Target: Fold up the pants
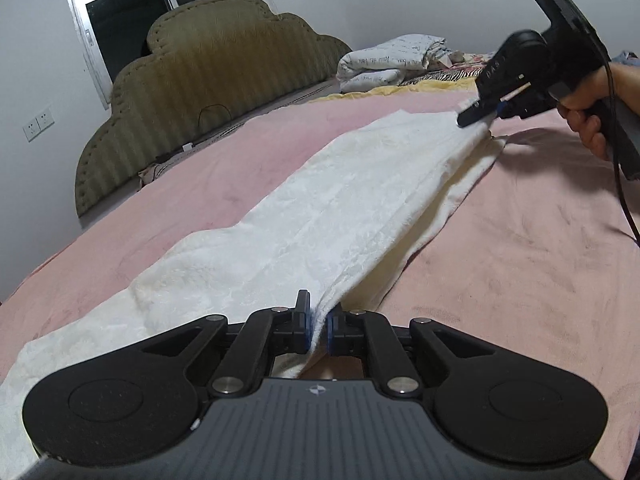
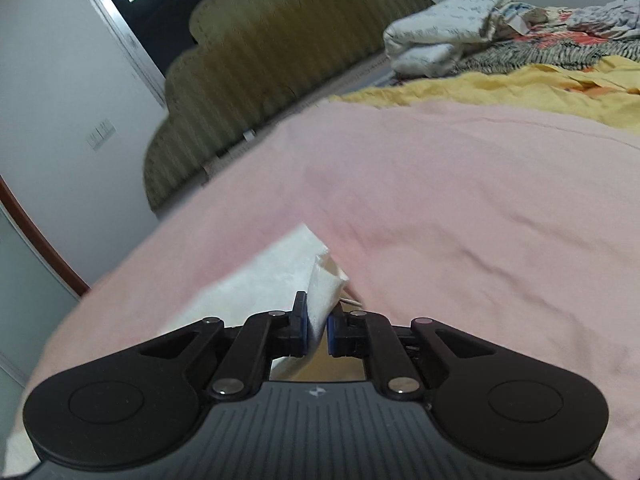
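The left claw (image 1: 319,326) points forward and downward over the bed, its two blue-padded fingers pressed together on a fold of the white pants (image 1: 320,208), which rises between the pads as a lifted ridge. From there the pants stretch away across the pink blanket (image 1: 520,260) as a long strip, partly raised along one edge and lying flat on the other. At the far end the right claw (image 1: 478,114) comes in from the right side of the left wrist view, tilted down toward the bed, and pinches the opposite end of the pants. A hand (image 1: 588,118) wraps around its dark handle, fingers curled around the grip, with a black cable (image 1: 624,200) hanging down beside it. On the round black body of that gripper pale letters show, but they are too small and turned to read with certainty. In the right wrist view the right claw is closed on a bunched corner of white cloth, which stands up between the pads above the pink blanket. An olive headboard (image 1: 200,92) with a scalloped top stands at the far side, a folded printed quilt (image 1: 392,62) lies beyond the pants, and a white wall socket (image 1: 38,122) sits on the wall at left.
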